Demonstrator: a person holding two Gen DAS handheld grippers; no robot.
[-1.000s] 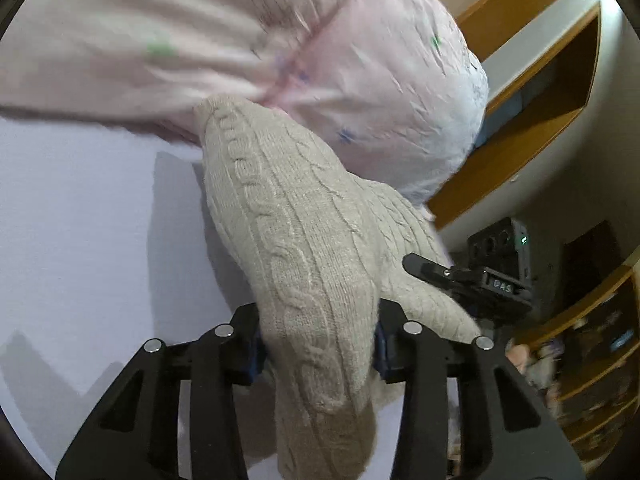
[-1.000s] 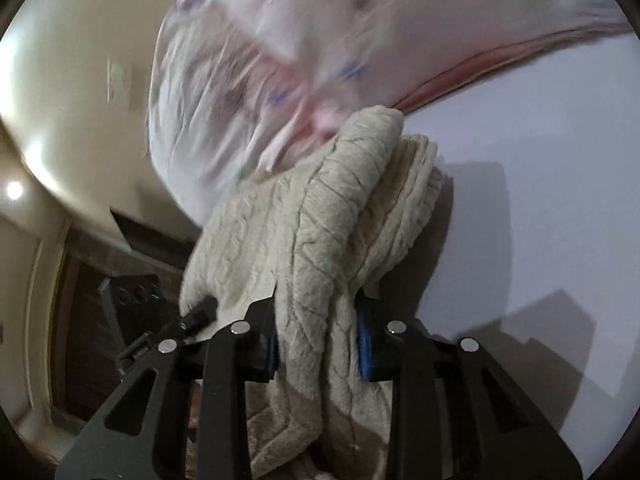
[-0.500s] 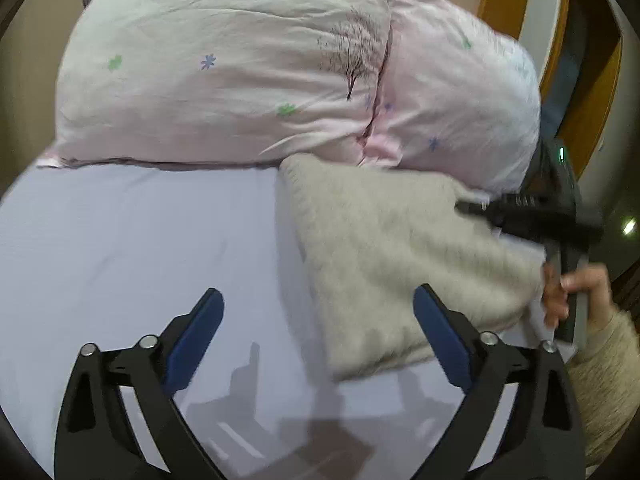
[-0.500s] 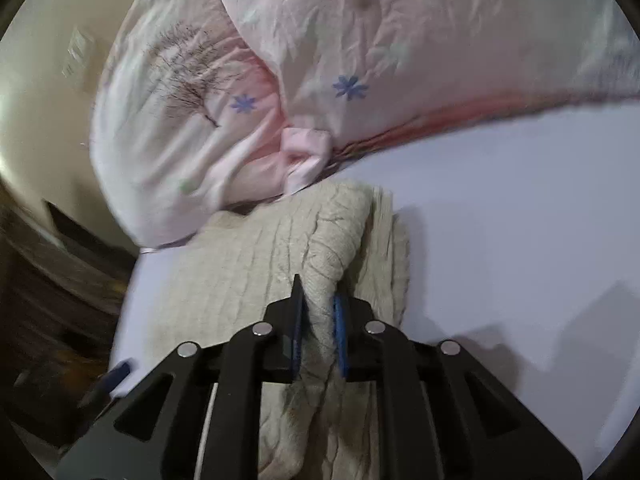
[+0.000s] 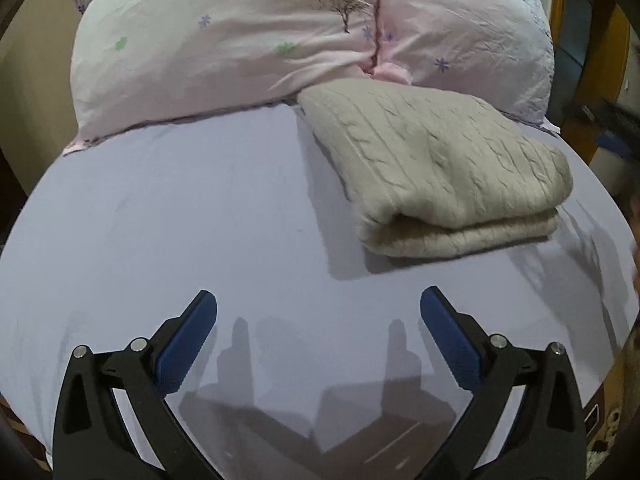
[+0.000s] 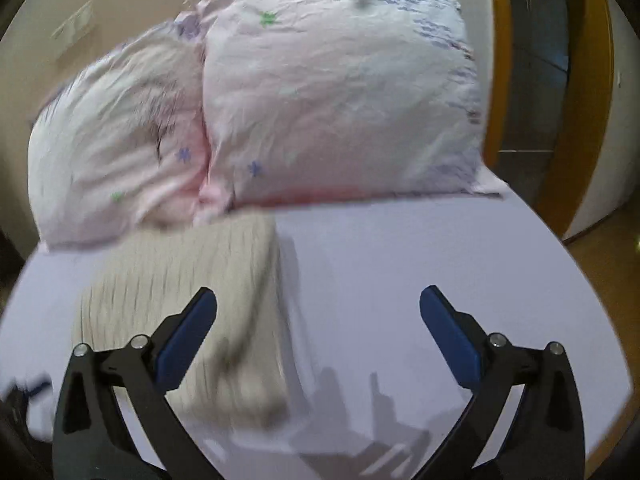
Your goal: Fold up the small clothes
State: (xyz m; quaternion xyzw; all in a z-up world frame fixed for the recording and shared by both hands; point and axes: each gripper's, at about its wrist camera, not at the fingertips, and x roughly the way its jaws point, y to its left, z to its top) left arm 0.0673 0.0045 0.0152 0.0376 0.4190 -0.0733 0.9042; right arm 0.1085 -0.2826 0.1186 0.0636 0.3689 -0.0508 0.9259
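Note:
A beige cable-knit sweater [image 5: 436, 168] lies folded in a flat stack on the lilac bed sheet [image 5: 180, 220], its far end against the pillows. My left gripper [image 5: 319, 316] is open and empty, held back over bare sheet, to the near left of the sweater. In the right wrist view the sweater [image 6: 180, 304] is blurred and lies at the lower left. My right gripper [image 6: 318, 316] is open and empty; its left finger [image 6: 188, 340] overlaps the sweater in the view, and contact cannot be told.
Two pink flowered pillows [image 5: 248, 40] [image 5: 472, 36] lie along the head of the bed, also seen in the right wrist view [image 6: 332, 92]. Wooden door frames [image 6: 576, 92] and floor lie beyond the bed's right edge.
Both grippers let go of the sweater: the left opened first, then the right. The sweater now lies folded on the sheet, and both grippers have pulled back from it.

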